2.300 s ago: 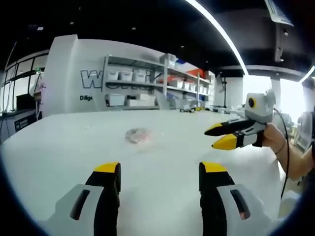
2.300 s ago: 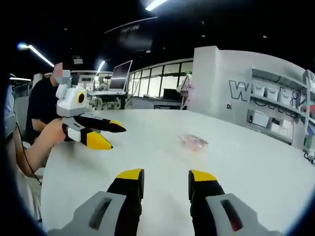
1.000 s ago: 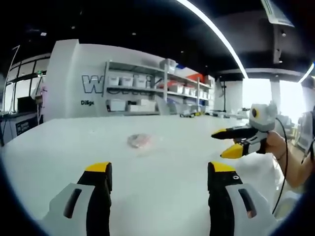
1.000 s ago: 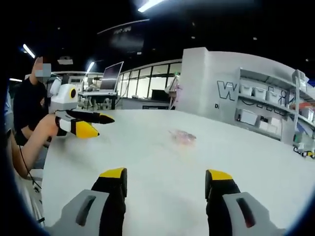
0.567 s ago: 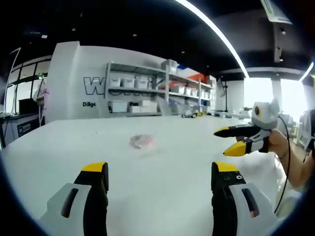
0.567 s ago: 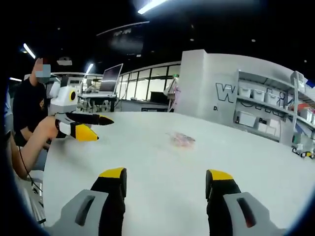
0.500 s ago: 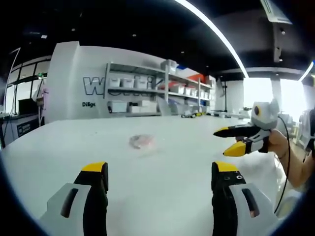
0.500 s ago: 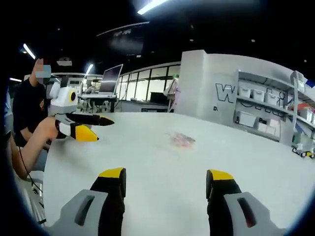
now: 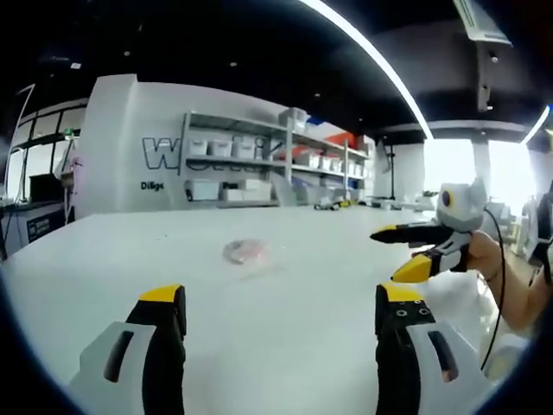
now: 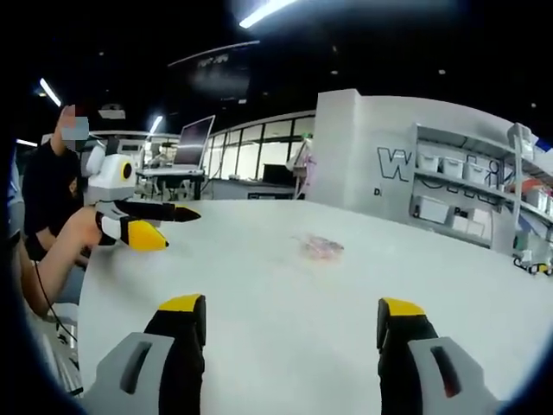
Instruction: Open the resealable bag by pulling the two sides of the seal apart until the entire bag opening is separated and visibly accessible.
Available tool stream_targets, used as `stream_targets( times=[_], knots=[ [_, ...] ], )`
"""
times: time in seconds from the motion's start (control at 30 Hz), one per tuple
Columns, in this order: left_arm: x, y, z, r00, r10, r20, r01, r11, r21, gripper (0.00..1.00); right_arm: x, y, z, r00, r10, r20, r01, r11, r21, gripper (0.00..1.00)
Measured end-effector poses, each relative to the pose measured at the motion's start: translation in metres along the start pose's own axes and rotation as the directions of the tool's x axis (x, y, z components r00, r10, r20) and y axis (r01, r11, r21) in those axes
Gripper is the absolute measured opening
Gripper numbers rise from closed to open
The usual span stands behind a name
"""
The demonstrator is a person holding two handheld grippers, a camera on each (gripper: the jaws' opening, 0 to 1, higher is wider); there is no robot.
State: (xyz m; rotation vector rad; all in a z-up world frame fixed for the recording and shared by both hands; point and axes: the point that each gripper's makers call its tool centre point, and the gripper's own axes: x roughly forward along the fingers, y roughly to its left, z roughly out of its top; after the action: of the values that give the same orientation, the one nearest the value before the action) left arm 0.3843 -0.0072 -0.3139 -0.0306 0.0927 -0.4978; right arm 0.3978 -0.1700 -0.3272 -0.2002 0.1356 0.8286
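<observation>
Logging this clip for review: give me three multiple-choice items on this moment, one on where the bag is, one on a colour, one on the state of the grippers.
1. Where is the resealable bag?
A. Lying on the white table, ahead of both grippers
B. Clamped in the left gripper
C. On the shelves

2. What colour are the gripper fingertips?
A. Red
B. Yellow
C. Blue

3. How do the left gripper and the right gripper stand?
A. Both shut on the bag
B. One open, one shut
C. Both open, holding nothing

Answers: 1 A, the bag rests alone on the tabletop; 2 B, yellow tips cap black fingers; 3 C, each view shows its jaws wide apart with bare table between.
</observation>
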Motion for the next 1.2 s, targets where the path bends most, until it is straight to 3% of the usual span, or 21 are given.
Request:
stream_targets(
  times=[0.37, 0.53, 0.67, 1.2],
  knots=[
    [-0.001, -0.002, -0.001, 1.0, -0.002, -0.003, 0.002, 1.0, 0.02, 0.94, 0.0, 0.001, 0.001, 1.0, -0.009, -0.004, 0.009, 1.0, -0.001, 0.88],
    [-0.002, 0.004, 0.004, 0.999, 0.029, 0.03, -0.029, 0.999, 0.016, 0.97, -0.001, 0.002, 0.003, 1.0, -0.008, 0.018, 0.008, 1.0, 0.016, 1.0],
    [-0.005, 0.008, 0.01, 0.997, 0.042, 0.067, -0.042, 0.999, 0.001, 0.99, -0.001, 0.003, 0.001, 1.0, -0.009, 0.008, 0.009, 1.0, 0.01, 0.99],
    [-0.011, 0.014, 0.007, 0.996, 0.064, 0.064, -0.064, 0.998, -0.008, 1.0, -0.004, -0.001, 0.002, 0.999, -0.04, 0.027, 0.039, 0.999, 0.031, 0.99]
  ],
)
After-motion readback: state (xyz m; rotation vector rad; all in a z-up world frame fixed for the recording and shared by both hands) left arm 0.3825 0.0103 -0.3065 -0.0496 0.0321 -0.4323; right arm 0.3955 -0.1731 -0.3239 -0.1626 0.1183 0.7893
